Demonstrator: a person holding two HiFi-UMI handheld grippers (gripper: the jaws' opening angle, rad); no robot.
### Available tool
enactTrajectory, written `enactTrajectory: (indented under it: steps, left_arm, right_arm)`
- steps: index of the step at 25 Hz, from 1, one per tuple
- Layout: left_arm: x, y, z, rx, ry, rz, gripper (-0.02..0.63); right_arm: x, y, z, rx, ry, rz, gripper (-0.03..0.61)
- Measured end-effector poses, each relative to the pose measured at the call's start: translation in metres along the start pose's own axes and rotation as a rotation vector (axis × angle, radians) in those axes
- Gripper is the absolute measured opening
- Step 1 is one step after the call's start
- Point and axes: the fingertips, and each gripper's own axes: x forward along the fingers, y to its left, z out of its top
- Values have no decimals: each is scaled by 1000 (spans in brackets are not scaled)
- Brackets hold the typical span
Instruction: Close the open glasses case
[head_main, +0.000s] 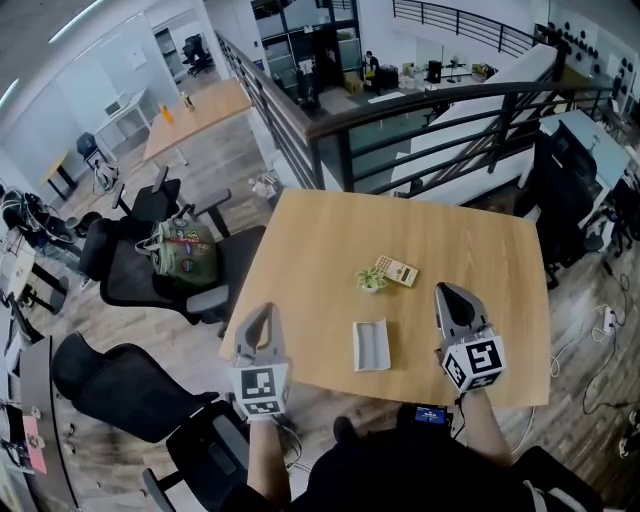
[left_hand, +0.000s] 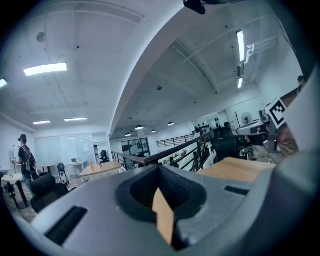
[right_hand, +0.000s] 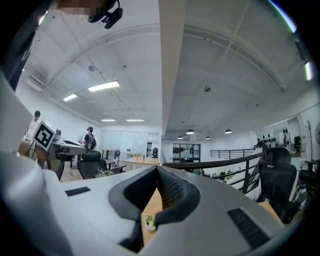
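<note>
A pale grey, rectangular glasses case (head_main: 371, 345) lies open on the light wooden table (head_main: 320, 240), its inside facing up. It is spread flat in a single shallow piece. A lengthwise crease divides it into two long halves, and the left half looks a little more shaded, like a shallow trough. Its long sides run from the table's near edge toward the far edge, tilted only slightly. It sits in the near part of the table, close to the near edge and roughly midway between the table's left and right sides. Nothing can be made out inside it.
</note>
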Motion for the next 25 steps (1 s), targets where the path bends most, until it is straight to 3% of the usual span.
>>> enactTrajectory:
  steps: [15,18,25]
  left_arm:
    - [-8,6,-1,-1,2,-3,0]
    - [-11,7,-5,-4,13,0,0]
    - [-15,9,-11,-20,29,13,0]
  right_arm:
    - [6,13,-6,22,20,26,18]
    - [9,17,-12,50,38,49,134]
    - [12,21,-22,59,77,49,133]
